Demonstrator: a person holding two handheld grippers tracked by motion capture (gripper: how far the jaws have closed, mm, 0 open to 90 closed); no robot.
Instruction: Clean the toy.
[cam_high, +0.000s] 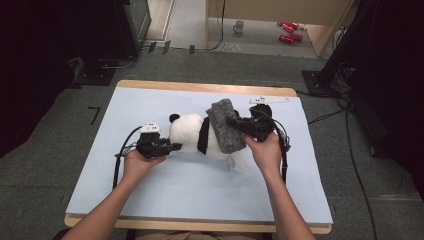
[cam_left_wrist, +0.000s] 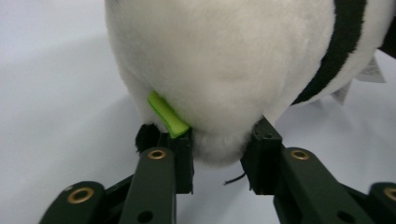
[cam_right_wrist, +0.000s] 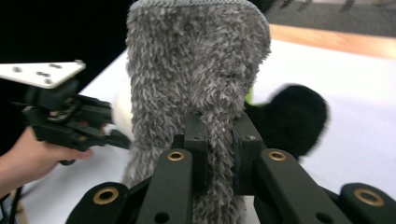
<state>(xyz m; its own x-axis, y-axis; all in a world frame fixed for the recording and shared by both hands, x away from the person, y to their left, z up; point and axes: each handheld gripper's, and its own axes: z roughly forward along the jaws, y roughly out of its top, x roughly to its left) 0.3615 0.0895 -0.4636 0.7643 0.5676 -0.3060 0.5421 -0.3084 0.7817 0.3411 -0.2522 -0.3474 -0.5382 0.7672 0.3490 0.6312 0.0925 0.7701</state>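
Table (cam_high: 150, 200), pale blue sheet over a wooden top, takes up most of the high view. On it, near the middle, plush panda (cam_high: 192, 132) lying on its side, white body with a black band, head end toward the person's left. Grey fuzzy cloth (cam_high: 224, 125) draped across the panda's right-hand end, standing up slightly over it; in the right gripper view the cloth (cam_right_wrist: 196, 70) rises as a shaggy grey column with a black panda limb (cam_right_wrist: 292, 119) just behind it. Right gripper (cam_high: 239, 126) clamped tight on the lower edge of the grey cloth, pile pinched between both pads (cam_right_wrist: 218, 154). Left gripper (cam_high: 176, 147) at the panda's left end, jaws pressed into white fur from either side, gripping a rounded bulge of the plush (cam_left_wrist: 219, 149). Small green tab (cam_left_wrist: 167, 114) sticks out of the fur, touching the inner face of one left jaw. White sewn label (cam_left_wrist: 371, 74) at the panda's far flank.
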